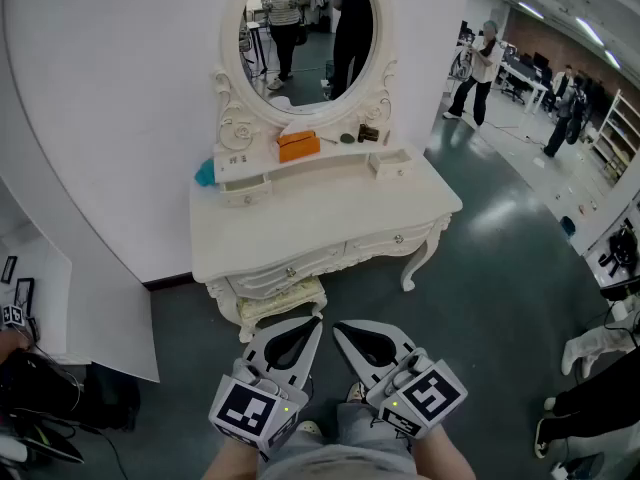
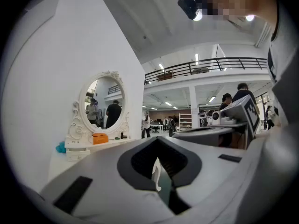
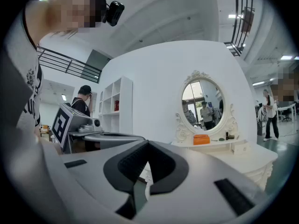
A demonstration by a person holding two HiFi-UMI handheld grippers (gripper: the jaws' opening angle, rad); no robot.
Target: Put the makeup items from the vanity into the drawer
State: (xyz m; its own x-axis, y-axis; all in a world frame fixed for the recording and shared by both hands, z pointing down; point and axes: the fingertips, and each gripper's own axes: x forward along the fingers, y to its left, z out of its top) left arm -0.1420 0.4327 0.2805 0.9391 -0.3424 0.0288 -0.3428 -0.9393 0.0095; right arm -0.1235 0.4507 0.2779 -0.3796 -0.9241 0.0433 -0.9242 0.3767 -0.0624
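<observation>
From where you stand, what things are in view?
vanity: one, white, against the wall
oval mirror: one, white-framed, on vanity
orange box: one, orange, shelf below mirror
small dark items: few, dark, right of box
teal item: one, teal, vanity's left end
small drawers: two, white, on the vanity top
stool: one, cream, under the vanity
bystanders: several, mixed, hall at right
left gripper: one, grey, shut, bottom centre
right gripper: one, grey, shut, bottom centre

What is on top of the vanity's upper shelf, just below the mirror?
An orange box, a small dark round item and a dark container sit on the shelf. Anything behind the orange box is covered.
</observation>
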